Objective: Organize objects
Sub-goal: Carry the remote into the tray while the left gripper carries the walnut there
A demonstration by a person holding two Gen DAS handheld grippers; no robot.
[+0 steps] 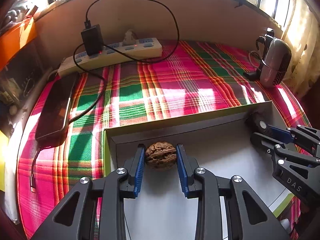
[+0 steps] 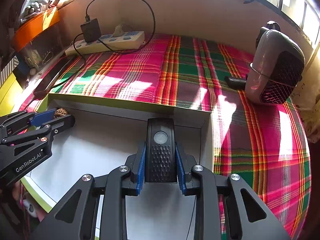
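**A:** so the walnut (image 1: 161,155) sits pinched between the blue pads of the left gripper (image 1: 160,167), down inside the shallow white box (image 1: 128,135) near its far left corner. Can't tell if it's resting on the box floor or hanging just above it.

**B:** yeah, from the right wrist view I only catch a sliver of that walnut (image 2: 61,113), the black finger in front covers most of it. The right gripper (image 2: 160,164) is clamped on a black device (image 2: 160,150) with a round grey button, sticking out past the fingertips toward the box's (image 2: 190,113) far right corner. No idea what the device is tbh. Its underside is hidden, so touching the box or not, can't say.

**A:** in my view just its tip (image 1: 258,122) shows, the right gripper (image 1: 280,138) blocks the rest. The box's near edge is cut off under the gripper bodies too.

**B:** further out, plaid cloth (image 2: 140,68) under everything. Grey fan-looking thing (image 2: 274,68) with a dark grille at far right, a small black object (image 2: 235,82) just beside it, hard to make out.

**A:** far left: phone (image 1: 55,108) lying flat, power strip (image 1: 120,54) behind with a black charger (image 1: 92,39) plugged in and a looping cable (image 1: 174,20). Left edge is shelf clutter, too blurry and dark to read.
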